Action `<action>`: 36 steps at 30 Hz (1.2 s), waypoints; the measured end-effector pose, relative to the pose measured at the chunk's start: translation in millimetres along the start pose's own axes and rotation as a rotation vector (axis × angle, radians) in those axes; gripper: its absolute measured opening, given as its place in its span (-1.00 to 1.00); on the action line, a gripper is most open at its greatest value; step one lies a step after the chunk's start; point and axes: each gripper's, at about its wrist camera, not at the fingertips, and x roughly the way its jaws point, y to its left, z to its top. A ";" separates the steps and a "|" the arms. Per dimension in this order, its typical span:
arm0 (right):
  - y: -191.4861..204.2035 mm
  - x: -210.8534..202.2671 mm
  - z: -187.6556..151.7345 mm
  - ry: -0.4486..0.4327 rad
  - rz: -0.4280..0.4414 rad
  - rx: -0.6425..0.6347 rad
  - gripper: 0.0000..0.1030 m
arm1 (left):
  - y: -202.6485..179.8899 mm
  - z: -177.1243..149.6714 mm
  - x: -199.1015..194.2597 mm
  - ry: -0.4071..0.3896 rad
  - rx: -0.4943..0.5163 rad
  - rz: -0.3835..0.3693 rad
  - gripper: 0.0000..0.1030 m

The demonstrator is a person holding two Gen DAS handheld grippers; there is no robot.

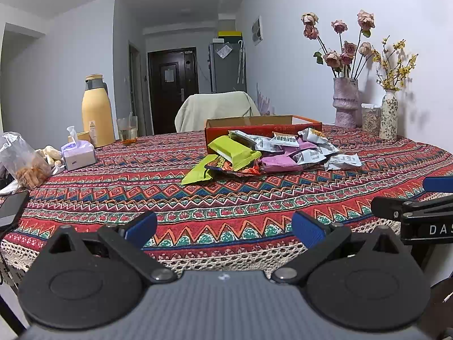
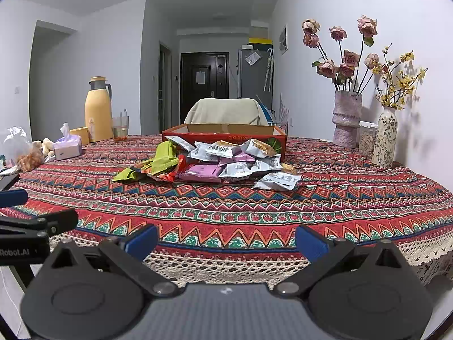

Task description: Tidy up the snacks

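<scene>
- Both the left hand-held gripper [image 1: 225, 228] and the right hand-held gripper [image 2: 226, 239] stand with fingers apart, holding nothing.
- Snack packets [image 2: 215, 161] lie heaped at twelve o'clock, touching the red box [image 2: 226, 134].
- Best to reach forward and take one edge packet first.

Two vases were seen by the wall: a pink vase [image 2: 347, 119] with dried roses and a floral vase [image 2: 386, 136] with yellow sprigs. One red cardboard box [image 2: 226, 134] was counted, and one yellow thermos [image 2: 98, 110]. One tissue pack [image 2: 68, 146] was noted. In the snack pile [image 2: 215, 161], two green packets were counted; the white and purple packets overlapped too much to be counted.
</scene>
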 end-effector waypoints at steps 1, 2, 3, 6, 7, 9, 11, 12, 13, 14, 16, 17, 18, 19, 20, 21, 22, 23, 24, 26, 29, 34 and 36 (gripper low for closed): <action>0.1 0.5 0.2 0.000 0.001 0.000 1.00 | 0.1 -0.1 0.3 0.001 0.000 0.000 1.00; 0.1 1.1 0.1 0.002 0.001 0.000 1.00 | 1.4 -0.2 0.9 0.001 -0.002 0.000 1.00; -0.1 1.6 0.3 0.003 0.002 0.000 1.00 | 1.5 0.2 1.4 0.002 -0.004 0.000 1.00; -0.5 4.2 0.8 0.007 0.004 0.001 1.00 | 2.8 1.3 5.1 0.011 -0.011 -0.003 1.00; -0.5 5.3 1.1 0.009 0.005 0.001 1.00 | 3.5 1.7 6.9 0.015 -0.013 -0.004 1.00; -0.7 7.9 1.9 0.008 0.005 0.001 1.00 | 4.3 3.2 11.6 0.027 -0.015 -0.011 1.00; -1.0 12.0 3.3 0.007 0.002 -0.001 1.00 | 5.4 5.1 16.9 0.038 -0.019 -0.017 1.00; -1.9 14.1 4.3 0.006 0.000 0.000 1.00 | 6.1 6.4 19.7 0.040 -0.021 -0.018 1.00; -3.0 16.7 5.2 0.003 -0.002 0.003 1.00 | 6.6 7.8 22.4 0.038 -0.018 -0.020 1.00; -4.7 19.3 6.1 -0.001 -0.002 0.007 1.00 | 7.0 9.4 25.1 0.034 -0.012 -0.020 1.00; -9.0 25.6 9.1 -0.006 0.004 0.019 1.00 | 8.5 13.3 31.8 0.025 -0.006 -0.015 1.00; -12.3 29.5 11.0 -0.010 0.006 0.030 1.00 | 9.8 16.0 36.1 0.023 -0.004 -0.016 1.00; -15.8 33.8 13.6 -0.014 0.007 0.044 1.00 | 11.9 19.6 42.5 0.023 -0.004 -0.020 1.00; -20.6 38.8 16.1 -0.025 0.007 0.063 1.00 | 13.7 22.4 47.9 0.025 -0.005 -0.023 1.00; -26.0 43.0 17.6 -0.056 0.014 0.082 1.00 | 17.4 26.5 56.0 0.030 -0.011 -0.028 1.00; -32.4 46.8 18.2 -0.107 0.038 0.099 1.00 | 20.6 29.5 62.8 0.036 -0.016 -0.031 1.00; -38.0 50.8 18.9 -0.136 0.065 0.106 1.00 | 24.8 33.6 71.8 0.046 -0.021 -0.033 1.00; -42.9 56.7 21.8 -0.130 0.091 0.100 1.00 | 28.8 37.0 79.0 0.052 -0.025 -0.036 1.00; -46.8 63.2 25.9 -0.113 0.109 0.085 1.00 | 34.0 42.4 89.3 0.060 -0.025 -0.045 1.00; -53.6 76.9 34.3 -0.097 0.107 0.025 1.00 | 42.8 52.0 107.2 0.070 -0.015 -0.069 0.95; -60.8 101.9 49.3 -0.065 0.033 -0.119 0.98 | 56.0 67.5 135.1 0.091 0.000 -0.086 0.76; -85.6 158.9 70.6 0.042 0.016 -0.236 0.89 | 74.4 85.9 196.4 0.151 0.015 -0.076 0.53; -96.5 179.1 75.4 0.094 0.054 -0.250 0.85 | 78.5 89.6 218.9 0.192 -0.008 -0.097 0.50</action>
